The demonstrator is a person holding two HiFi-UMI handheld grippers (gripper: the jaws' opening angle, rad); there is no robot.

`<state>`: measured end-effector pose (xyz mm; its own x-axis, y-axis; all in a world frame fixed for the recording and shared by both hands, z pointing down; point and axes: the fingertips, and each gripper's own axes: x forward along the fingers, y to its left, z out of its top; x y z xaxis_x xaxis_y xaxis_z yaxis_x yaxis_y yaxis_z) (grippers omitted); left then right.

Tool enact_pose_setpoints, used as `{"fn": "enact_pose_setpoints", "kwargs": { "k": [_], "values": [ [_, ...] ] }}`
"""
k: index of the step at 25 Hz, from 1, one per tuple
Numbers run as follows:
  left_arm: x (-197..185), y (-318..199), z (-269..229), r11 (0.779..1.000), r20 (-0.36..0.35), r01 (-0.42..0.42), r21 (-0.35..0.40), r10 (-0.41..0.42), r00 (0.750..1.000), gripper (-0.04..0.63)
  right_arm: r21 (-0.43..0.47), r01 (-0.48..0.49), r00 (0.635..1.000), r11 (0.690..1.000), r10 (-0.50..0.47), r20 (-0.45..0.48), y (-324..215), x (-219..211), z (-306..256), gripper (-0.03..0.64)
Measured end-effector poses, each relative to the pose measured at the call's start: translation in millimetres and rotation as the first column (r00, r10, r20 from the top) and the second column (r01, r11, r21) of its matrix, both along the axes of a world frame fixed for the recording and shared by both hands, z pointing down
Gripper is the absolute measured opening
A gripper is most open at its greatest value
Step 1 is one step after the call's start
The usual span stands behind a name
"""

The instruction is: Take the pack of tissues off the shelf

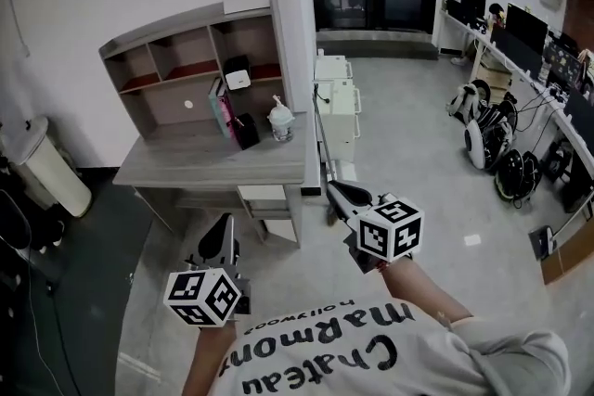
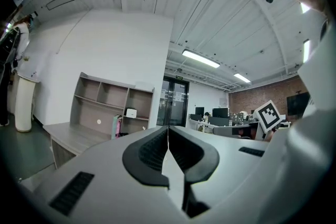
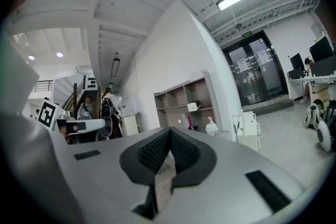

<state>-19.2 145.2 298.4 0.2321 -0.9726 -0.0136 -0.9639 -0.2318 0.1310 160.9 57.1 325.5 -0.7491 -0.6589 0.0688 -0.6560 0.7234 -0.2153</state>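
Note:
The pack of tissues is a small white pack in the right-hand compartment of the wooden shelf that stands on the desk. It shows far off in the left gripper view and in the right gripper view. Both grippers hang in front of the person's chest, well short of the desk. My left gripper has its jaws together with nothing between them. My right gripper is likewise shut and empty, pointing toward the desk's right corner.
On the desk stand a pink and teal book, a black object and a lidded cup. A white cabinet sits right of the desk, a white bin to its left. Office desks with monitors line the right wall.

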Motion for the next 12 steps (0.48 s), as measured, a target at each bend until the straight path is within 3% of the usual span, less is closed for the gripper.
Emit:
{"fn": "enact_pose_setpoints", "kwargs": {
  "k": [12],
  "values": [
    [-59, -27, 27, 0.999, -0.049, 0.008, -0.043, -0.01, 0.999, 0.018, -0.05, 0.016, 0.999, 0.999, -0.018, -0.039, -27, -60, 26, 0.012]
  ]
}}
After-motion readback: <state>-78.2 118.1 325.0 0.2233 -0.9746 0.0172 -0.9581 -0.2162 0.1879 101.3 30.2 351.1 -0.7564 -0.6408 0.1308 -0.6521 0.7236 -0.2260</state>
